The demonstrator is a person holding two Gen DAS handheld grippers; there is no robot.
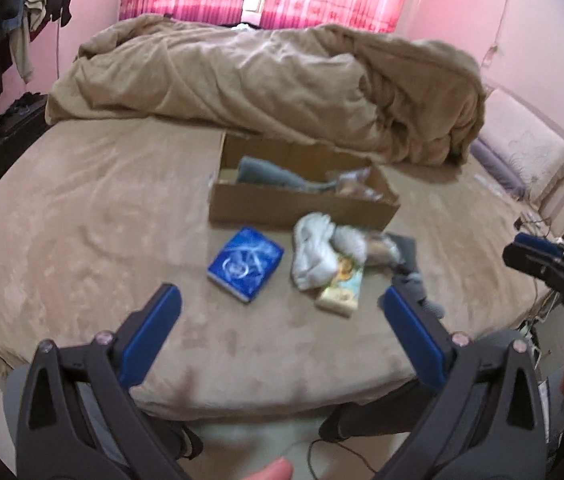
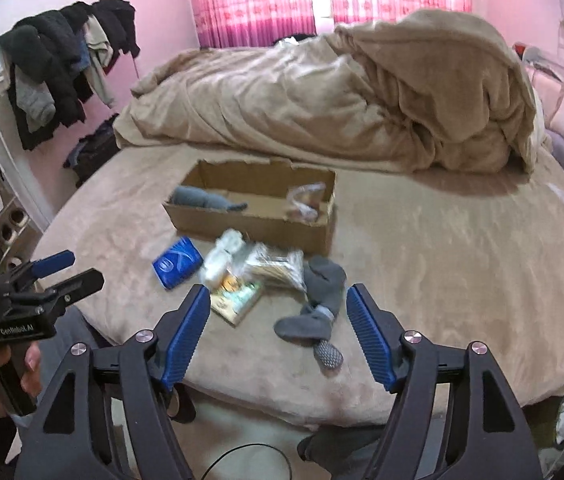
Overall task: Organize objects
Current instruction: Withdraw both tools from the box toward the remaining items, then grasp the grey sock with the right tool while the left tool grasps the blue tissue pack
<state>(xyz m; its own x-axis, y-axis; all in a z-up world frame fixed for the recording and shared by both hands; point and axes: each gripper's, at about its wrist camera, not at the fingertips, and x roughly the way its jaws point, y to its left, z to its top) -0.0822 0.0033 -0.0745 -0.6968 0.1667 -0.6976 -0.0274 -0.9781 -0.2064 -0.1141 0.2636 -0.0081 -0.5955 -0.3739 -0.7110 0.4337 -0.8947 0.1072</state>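
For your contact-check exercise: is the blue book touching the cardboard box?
Apart. In the left wrist view, bare bedsheet separates the blue book from the cardboard box.

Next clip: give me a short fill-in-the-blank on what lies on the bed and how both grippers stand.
1. The open brown cardboard box rests on the ____.
2. The blue hardcover book lies ____ the box.
3. Both the left gripper and right gripper have their jaws ____.
4. The dark grey socks lie nearest the ____ gripper.

Missing words: bed; outside; open; right
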